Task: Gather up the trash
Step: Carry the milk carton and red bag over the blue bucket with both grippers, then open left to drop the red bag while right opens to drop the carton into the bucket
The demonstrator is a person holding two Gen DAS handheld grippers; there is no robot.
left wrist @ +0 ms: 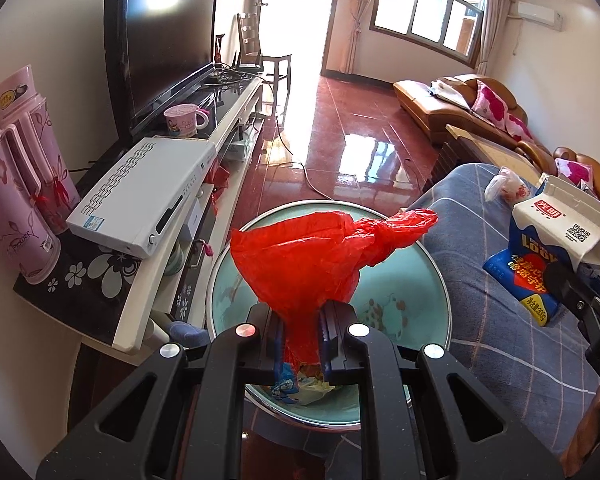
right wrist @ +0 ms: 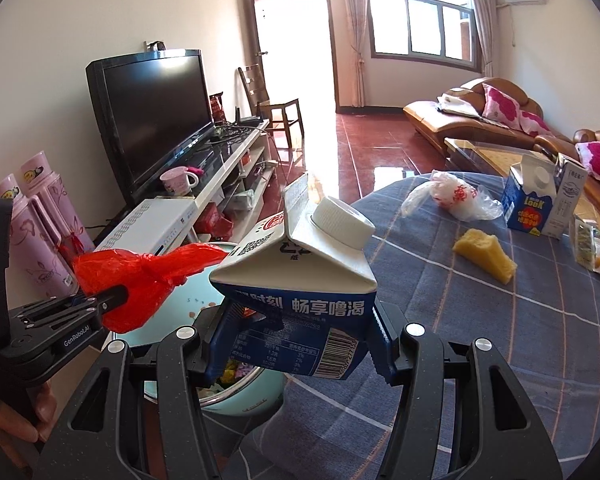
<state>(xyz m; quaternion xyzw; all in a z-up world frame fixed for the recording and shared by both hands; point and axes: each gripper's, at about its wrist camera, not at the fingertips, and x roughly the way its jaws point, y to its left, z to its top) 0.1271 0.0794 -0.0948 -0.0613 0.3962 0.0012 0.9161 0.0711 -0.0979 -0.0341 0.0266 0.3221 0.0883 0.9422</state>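
Left gripper (left wrist: 298, 340): clamped on red plastic bag (left wrist: 300, 256), held directly over teal bin (left wrist: 428, 280).
Right gripper (right wrist: 290, 342): closed on milk carton (right wrist: 296, 272), carried at the table edge, just beside the bin and above its near rim.
Bin: open, some coloured scraps visible inside, standing between TV cabinet (left wrist: 140, 280) and blue checked tablecloth (right wrist: 480, 340).
Remaining trash: white plastic bag (right wrist: 456, 196), yellow sponge-like piece (right wrist: 486, 254), second carton (right wrist: 534, 204), all on the table, well apart from the bin.
Risk, bag: light film, likely to drift on release and catch on the rim or fall outside.
Risk, carton: likely to strike the rim or land on the floor if released before centring over the opening.
Risk, grippers: close together over one opening; collision likely if both lowered at once.
Risk, contents: cap on, liquid level not determinable.
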